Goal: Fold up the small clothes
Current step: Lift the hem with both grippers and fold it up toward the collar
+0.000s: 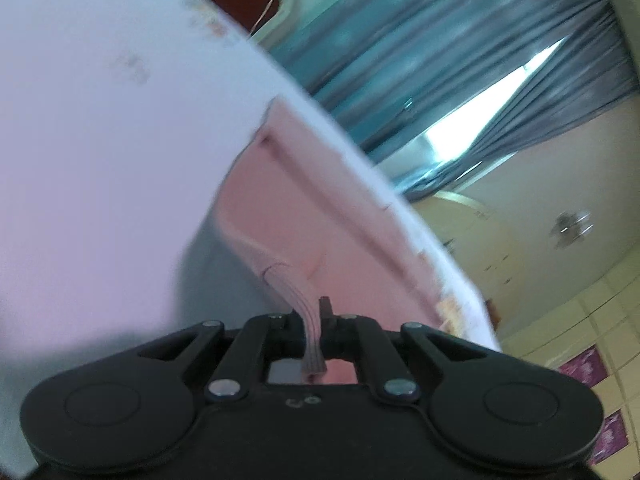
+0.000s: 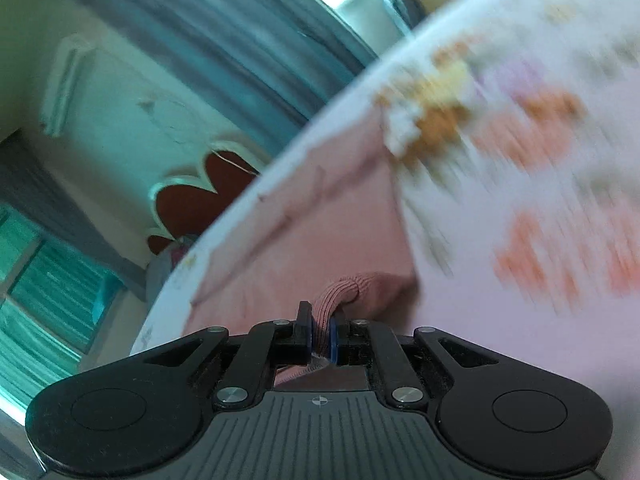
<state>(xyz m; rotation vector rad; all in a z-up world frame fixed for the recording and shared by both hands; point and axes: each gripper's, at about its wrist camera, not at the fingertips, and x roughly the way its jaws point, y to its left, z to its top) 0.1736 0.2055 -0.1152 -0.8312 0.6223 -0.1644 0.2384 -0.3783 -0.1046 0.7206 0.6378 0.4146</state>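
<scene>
You have no box, basket or drawer in either view, so nothing sits inside anything. The pink garment (image 1: 280, 208) lies on a pale floral sheet (image 1: 100, 140), and you grip it at two points. In your left wrist view its long edge runs as a straight seam from the upper left, near the middle of the frame, down toward the lower right, alongside the sheet's edge. In your right wrist view the same garment (image 2: 312, 232) stretches from lower left to upper right, ending against a blurred orange flower print (image 2: 532, 128) on the sheet.

Your left gripper (image 1: 314, 316) is pinched nearly closed on a ribbed pink band (image 1: 310, 336) of the garment, which passes between the fingers toward the camera. Your right gripper (image 2: 320, 332) is likewise clamped on a ribbed pink cuff (image 2: 340, 292), its blue pads (image 2: 333, 340) pressing the cloth. Both views are motion-blurred. Blue-grey curtains (image 1: 440, 40) hang behind.
</scene>
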